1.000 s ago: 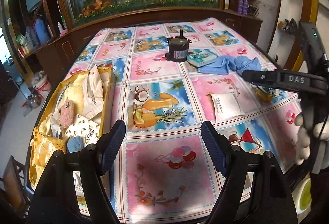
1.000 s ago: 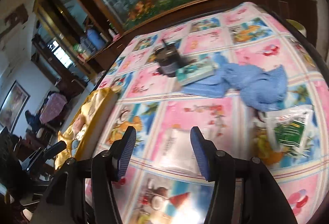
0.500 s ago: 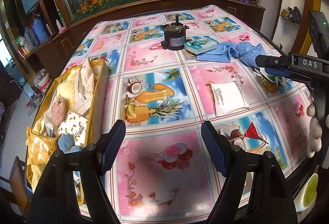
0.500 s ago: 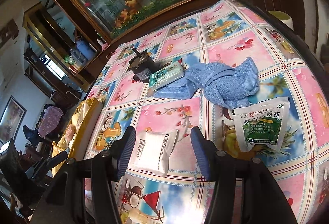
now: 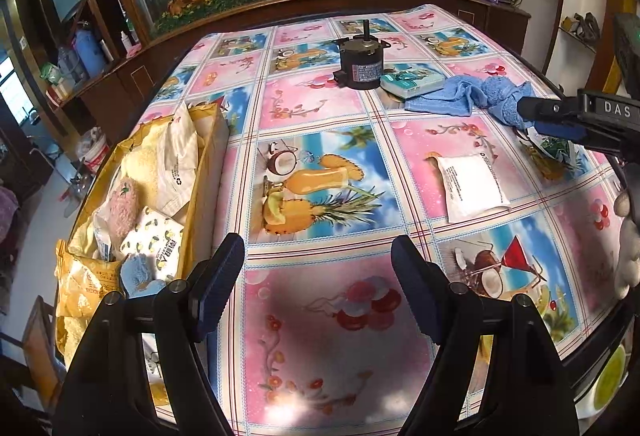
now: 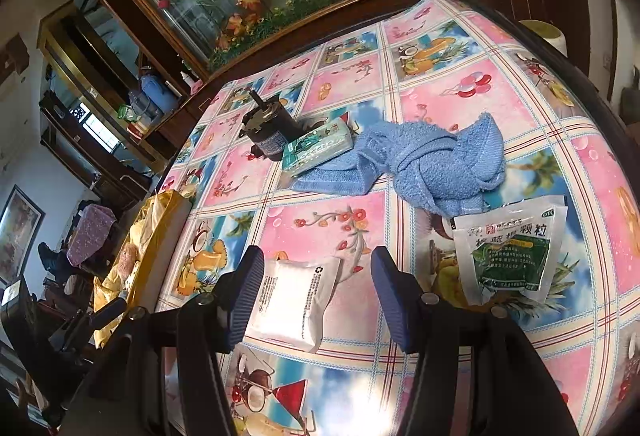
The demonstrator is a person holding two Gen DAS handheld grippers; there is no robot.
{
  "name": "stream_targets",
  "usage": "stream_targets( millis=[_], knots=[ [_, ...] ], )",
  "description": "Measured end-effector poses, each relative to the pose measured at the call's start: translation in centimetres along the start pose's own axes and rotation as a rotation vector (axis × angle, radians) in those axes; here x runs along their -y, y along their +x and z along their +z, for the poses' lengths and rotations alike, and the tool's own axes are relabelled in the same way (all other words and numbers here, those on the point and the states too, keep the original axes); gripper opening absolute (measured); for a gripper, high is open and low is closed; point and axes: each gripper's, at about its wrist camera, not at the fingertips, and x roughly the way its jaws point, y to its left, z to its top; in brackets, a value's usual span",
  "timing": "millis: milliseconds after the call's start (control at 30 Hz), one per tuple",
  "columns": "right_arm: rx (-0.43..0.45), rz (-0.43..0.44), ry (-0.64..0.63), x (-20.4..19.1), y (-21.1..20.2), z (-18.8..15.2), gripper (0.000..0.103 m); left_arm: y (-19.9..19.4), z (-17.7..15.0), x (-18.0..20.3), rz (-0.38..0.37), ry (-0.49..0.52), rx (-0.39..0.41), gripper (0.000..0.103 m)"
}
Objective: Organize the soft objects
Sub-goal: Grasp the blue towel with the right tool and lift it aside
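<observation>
Directly below the right gripper (image 6: 318, 290), a white pouch (image 6: 294, 302) lay flat on the patterned tablecloth (image 6: 440, 84), its left edge partly hidden behind the left finger while the jaws stood wide apart and held nothing. At about two o'clock from the pouch sat a green-printed sachet (image 6: 510, 252), and at twelve o'clock a crumpled blue towel (image 6: 432, 160) touched a teal tissue pack (image 6: 318, 150), which itself rested against a small black motor (image 6: 268, 132). Across the table at nine o'clock stood the yellow box (image 5: 208, 172), already holding a white bag, a pink plush piece, a patterned tissue pack and a blue fuzzy item. The left gripper (image 5: 318, 286) hovered over bare tablecloth near the box, its fingers likewise spread and empty. From here, the likeliest fault seemed a poor bite on the thin, slack pouch: fingers closing off-centre could pinch only a corner, letting it droop, swing or slip on the way to the box. Pressing down on the glossy cloth might also slide the pouch away or ruck the cloth. A later pull on the towel could drag the tissue pack and nudge the heavy motor.
</observation>
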Motion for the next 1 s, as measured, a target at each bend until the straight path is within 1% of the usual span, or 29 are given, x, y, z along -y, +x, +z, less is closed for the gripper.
stream_targets(
  millis=[100,200,267,400,500,533,600,667,700,800,833,900,1000],
  knots=[
    [0.022,-0.019,-0.004,0.3,-0.3,1.1,0.056,0.2,-0.1,-0.3,-0.017,-0.011,-0.005,0.077],
    [0.065,-0.076,-0.017,0.9,-0.9,3.2,0.056,0.2,-0.1,-0.8,-0.045,-0.030,-0.003,0.077],
    [0.073,-0.118,-0.006,1.9,-0.7,5.0,0.056,0.3,-0.1,-1.0,-0.062,-0.042,0.001,0.077],
    [0.032,-0.165,0.028,4.1,1.4,8.6,0.056,0.4,-0.1,-1.3,-0.089,-0.054,-0.006,0.077],
    [-0.023,-0.178,0.034,4.8,3.7,10.0,0.056,0.4,-0.1,-1.6,-0.110,-0.064,-0.004,0.077],
    [-0.039,-0.182,0.033,4.8,4.4,10.2,0.056,0.3,-0.1,-1.8,-0.119,-0.071,-0.001,0.077],
    [-0.098,-0.171,0.009,4.3,5.9,9.8,0.056,0.2,0.0,-2.2,-0.141,-0.087,0.008,0.077],
    [-0.156,-0.132,-0.019,3.3,6.9,8.8,0.057,0.1,0.1,-2.7,-0.165,-0.104,0.017,0.077],
    [-0.181,-0.099,-0.041,2.5,6.9,8.2,0.057,0.1,0.1,-2.8,-0.176,-0.111,0.020,0.077],
    [-0.268,0.075,-0.084,0.1,6.6,6.2,0.057,0.1,0.2,-2.7,-0.218,-0.117,0.017,0.077],
    [-0.270,0.091,-0.105,-0.5,6.1,5.7,0.057,0.1,0.2,-2.6,-0.231,-0.113,0.015,0.077],
    [-0.230,0.049,-0.126,-1.0,4.9,5.4,0.057,0.1,0.2,-2.2,-0.255,-0.104,0.007,0.077],
    [-0.170,-0.021,-0.130,-0.7,3.2,5.2,0.057,0.0,0.3,-1.6,-0.296,-0.091,-0.003,0.077]
  ],
)
